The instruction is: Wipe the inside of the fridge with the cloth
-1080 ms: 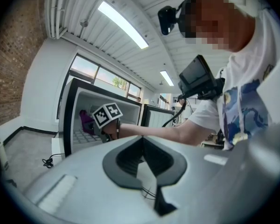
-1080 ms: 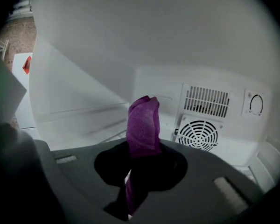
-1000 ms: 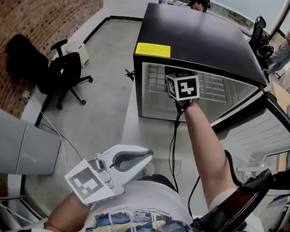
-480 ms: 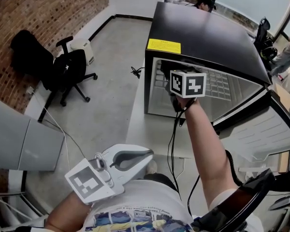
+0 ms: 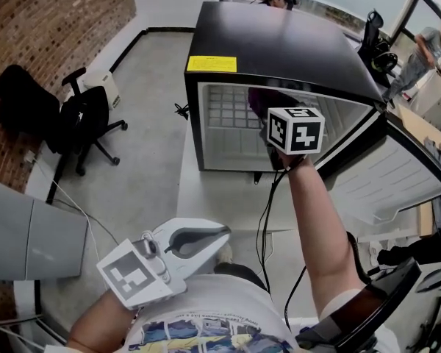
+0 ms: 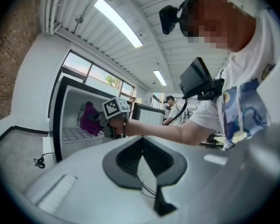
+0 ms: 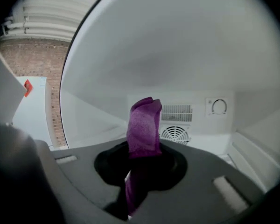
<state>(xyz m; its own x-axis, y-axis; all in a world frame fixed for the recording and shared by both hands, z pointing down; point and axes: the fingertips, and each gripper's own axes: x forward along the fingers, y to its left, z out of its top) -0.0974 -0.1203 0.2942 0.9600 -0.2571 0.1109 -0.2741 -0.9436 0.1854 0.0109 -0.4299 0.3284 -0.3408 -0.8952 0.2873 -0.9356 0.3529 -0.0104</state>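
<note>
Head view: right tool slid a bit right along fridge mouth since a sec ago, cloth just inside. Left tool parked by my belly.

Left gripper view: left tool closed, nothing in it.

Right gripper view: right tool clamped on cloth, end poking up toward back wall, looks clear of it. Guessing real wiping's barely started.
</note>
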